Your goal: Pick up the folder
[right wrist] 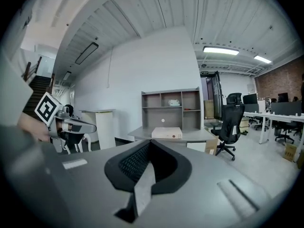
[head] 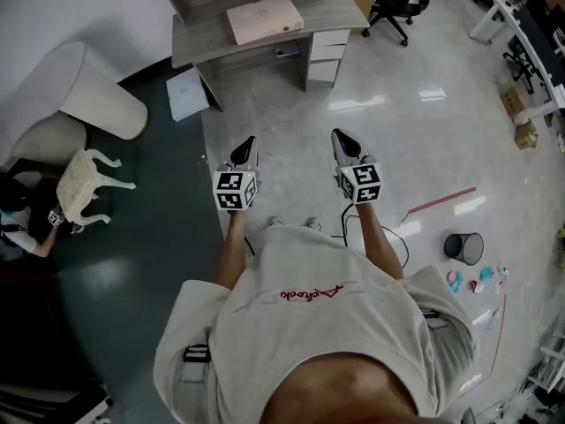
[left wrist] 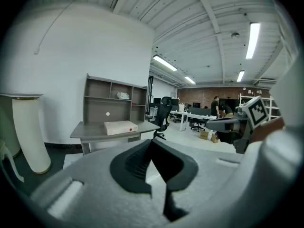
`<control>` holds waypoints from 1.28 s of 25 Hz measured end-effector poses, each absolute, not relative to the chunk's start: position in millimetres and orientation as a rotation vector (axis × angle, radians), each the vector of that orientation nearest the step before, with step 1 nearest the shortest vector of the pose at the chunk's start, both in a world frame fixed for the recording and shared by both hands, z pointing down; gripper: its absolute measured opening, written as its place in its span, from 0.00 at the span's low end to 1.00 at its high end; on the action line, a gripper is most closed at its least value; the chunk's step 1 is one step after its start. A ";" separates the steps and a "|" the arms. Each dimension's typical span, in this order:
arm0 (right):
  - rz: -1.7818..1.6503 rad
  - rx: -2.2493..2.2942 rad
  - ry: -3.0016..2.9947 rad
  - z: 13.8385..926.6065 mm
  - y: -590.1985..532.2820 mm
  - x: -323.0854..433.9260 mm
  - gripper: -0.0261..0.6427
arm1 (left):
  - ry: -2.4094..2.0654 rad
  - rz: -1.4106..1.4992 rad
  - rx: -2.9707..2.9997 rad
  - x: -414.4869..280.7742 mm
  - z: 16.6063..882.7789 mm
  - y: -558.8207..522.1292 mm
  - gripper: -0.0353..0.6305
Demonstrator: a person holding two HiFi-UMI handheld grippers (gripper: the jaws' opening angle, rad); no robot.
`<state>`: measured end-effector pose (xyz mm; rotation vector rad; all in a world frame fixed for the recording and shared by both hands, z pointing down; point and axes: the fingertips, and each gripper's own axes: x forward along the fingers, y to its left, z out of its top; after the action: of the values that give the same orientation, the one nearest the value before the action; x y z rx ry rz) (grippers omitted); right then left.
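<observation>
**Item: folder [head: 265, 18].** Pale, flat, oblong. It lies flat on the grey desk [head: 199, 41], on the part of the top in front of the shelf unit [left wrist: 114, 99]. Its long axis runs along the desk's length, crosswise to the person's line of sight and turned a little askew from the desk edge. One long edge faces the person.

**Item: left gripper [head: 245, 145].** Held out in front of the body, pointing slightly downward toward the desk. The fingers [left wrist: 135, 164] are closed tip to tip, with nothing between them.

**Item: right gripper [head: 342, 138].** Held alongside the left at about the same height, also pointing forward. Its fingers [right wrist: 135, 161] are likewise pressed together and hold nothing.

**Relation governing the next move.** The folder lies straight ahead of both grippers and well apart from them. A stretch of bare floor [head: 282, 104] lies between. In the head view it sits between the two lines of reach, somewhat closer to the left gripper's line. The left gripper is therefore judged marginally nearer.

**Judgement.** The approach has not begun. The person would have to walk forward to the desk, and the fingers would need to part before meeting the near long edge.
</observation>
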<state>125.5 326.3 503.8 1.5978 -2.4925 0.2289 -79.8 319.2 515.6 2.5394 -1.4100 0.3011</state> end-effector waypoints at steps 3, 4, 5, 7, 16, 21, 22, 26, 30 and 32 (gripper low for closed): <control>0.240 1.584 -2.498 507.2 326.3 133.1 0.04 | -1.411 0.315 2.540 -68.7 516.9 321.2 0.05; 0.239 1.578 -2.499 508.1 326.4 135.6 0.04 | -1.413 0.315 2.537 -65.1 517.6 321.4 0.05; 0.239 1.568 -2.499 509.1 326.6 137.8 0.04 | -1.415 0.314 2.533 -61.6 518.4 321.7 0.05; 0.235 1.545 -2.503 511.1 326.8 142.5 0.04 | -1.420 0.314 2.525 -54.0 520.9 322.4 0.05; 0.237 1.516 -2.523 516.8 324.6 172.5 0.04 | -1.433 0.332 2.504 -21.5 531.8 326.6 0.05; 0.261 1.501 -2.530 525.1 327.1 179.2 0.04 | -1.442 0.331 2.486 -13.1 537.8 327.1 0.05; 0.265 1.496 -2.529 526.9 327.3 179.7 0.04 | -1.441 0.331 2.484 -11.1 538.9 326.8 0.05; 0.266 1.490 -2.530 531.7 323.1 183.4 0.04 | -1.429 0.337 2.490 -0.9 543.2 322.8 0.05; 0.263 1.497 -2.534 531.7 318.0 185.7 0.04 | -1.424 0.340 2.498 2.3 543.4 318.0 0.05; 0.260 1.503 -2.536 531.5 313.1 185.2 0.04 | -1.424 0.339 2.501 1.5 543.2 313.7 0.05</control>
<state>185.2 313.1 531.5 1.5028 -2.5363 0.2602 1.5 313.7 543.2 2.5014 -1.4242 0.3390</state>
